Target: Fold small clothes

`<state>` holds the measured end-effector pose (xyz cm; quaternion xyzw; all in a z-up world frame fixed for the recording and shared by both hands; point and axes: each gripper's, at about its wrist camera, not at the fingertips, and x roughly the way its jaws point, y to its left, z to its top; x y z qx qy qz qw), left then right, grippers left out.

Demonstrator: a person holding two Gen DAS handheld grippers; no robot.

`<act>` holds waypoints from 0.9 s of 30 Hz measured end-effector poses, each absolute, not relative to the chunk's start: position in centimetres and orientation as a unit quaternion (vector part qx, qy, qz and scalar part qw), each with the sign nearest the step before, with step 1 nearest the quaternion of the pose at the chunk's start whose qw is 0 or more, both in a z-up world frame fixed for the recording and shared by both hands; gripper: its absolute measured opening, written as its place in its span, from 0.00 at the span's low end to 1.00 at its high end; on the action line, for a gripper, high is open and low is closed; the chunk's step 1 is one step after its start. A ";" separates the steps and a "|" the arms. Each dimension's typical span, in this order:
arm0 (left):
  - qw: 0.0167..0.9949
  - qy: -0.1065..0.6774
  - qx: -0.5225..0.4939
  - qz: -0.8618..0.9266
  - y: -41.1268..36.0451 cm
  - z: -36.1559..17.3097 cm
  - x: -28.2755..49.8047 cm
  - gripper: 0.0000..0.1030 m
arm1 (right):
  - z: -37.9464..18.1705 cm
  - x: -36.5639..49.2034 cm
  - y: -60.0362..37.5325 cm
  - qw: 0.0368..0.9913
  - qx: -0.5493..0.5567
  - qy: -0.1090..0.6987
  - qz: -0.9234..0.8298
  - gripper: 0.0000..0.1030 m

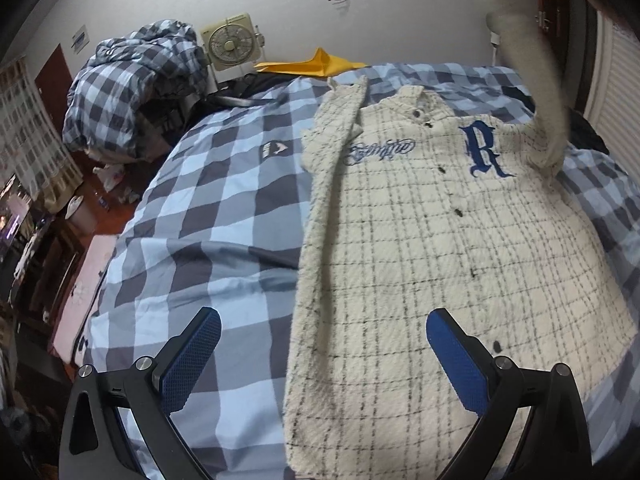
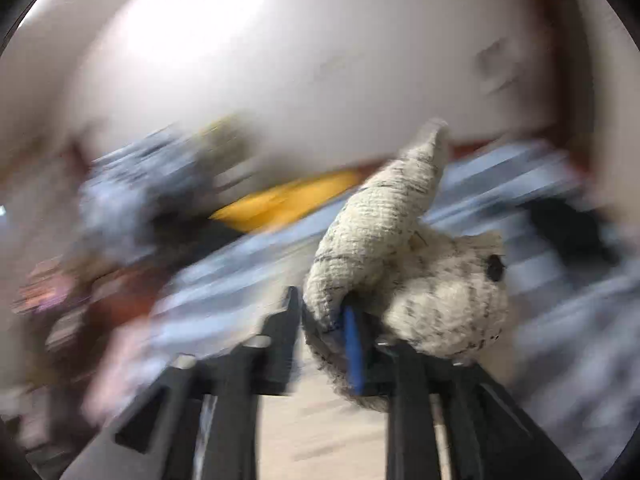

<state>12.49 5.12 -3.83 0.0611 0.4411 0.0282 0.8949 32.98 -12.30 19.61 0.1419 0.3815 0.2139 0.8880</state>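
Observation:
A cream checked jacket (image 1: 420,216) with a blue letter R lies face up on the blue checked bed cover (image 1: 208,208). Its left sleeve (image 1: 332,152) is folded along the body. My left gripper (image 1: 324,316) hovers open over the jacket's lower left edge, with nothing between its blue pads (image 1: 192,356). The other sleeve (image 1: 532,92) rises steeply off the bed toward the top right, blurred. In the blurred right wrist view, my right gripper (image 2: 320,300) is shut on that sleeve's cuff (image 2: 384,232); cloth bunches between the fingers and spills over the right one.
A heap of checked bedding (image 1: 136,80) sits at the bed's far left corner beside a box fan (image 1: 230,42). A yellow cloth (image 1: 316,65) lies at the head of the bed. Dark clothing (image 1: 588,132) rests at the right edge. Cluttered floor lies left of the bed.

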 end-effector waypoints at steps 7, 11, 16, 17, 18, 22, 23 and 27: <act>0.900 0.435 0.031 0.019 6.8 -2.7 11.7 1.00 | 14.6 33.6 -2.6 0.772 0.228 0.495 0.326 0.72; 0.909 0.417 0.012 0.008 7.1 -1.4 11.5 1.00 | 11.6 30.6 -11.4 0.823 0.161 0.515 0.180 0.83; 0.908 0.419 0.014 -0.004 6.7 -1.5 11.4 1.00 | 3.0 24.5 -22.3 0.797 0.089 0.593 0.064 0.83; 0.907 0.420 0.015 -0.005 6.6 -1.5 11.4 1.00 | 0.4 23.2 -24.4 0.776 0.092 0.622 0.045 0.83; 0.907 0.420 0.016 -0.005 6.5 -1.5 11.4 1.00 | -1.8 22.1 -26.0 0.755 0.098 0.648 0.029 0.83; 0.908 0.417 0.029 0.000 5.9 -1.5 11.3 1.00 | -8.0 17.3 -30.9 0.690 0.115 0.715 -0.008 0.83; 0.908 0.418 0.032 0.001 5.9 -1.6 11.3 1.00 | -8.7 16.3 -31.1 0.687 0.112 0.718 -0.008 0.83; 0.903 0.428 0.039 0.008 5.9 -2.3 11.4 1.00 | -9.2 14.8 -29.7 0.697 0.053 0.714 -0.021 0.82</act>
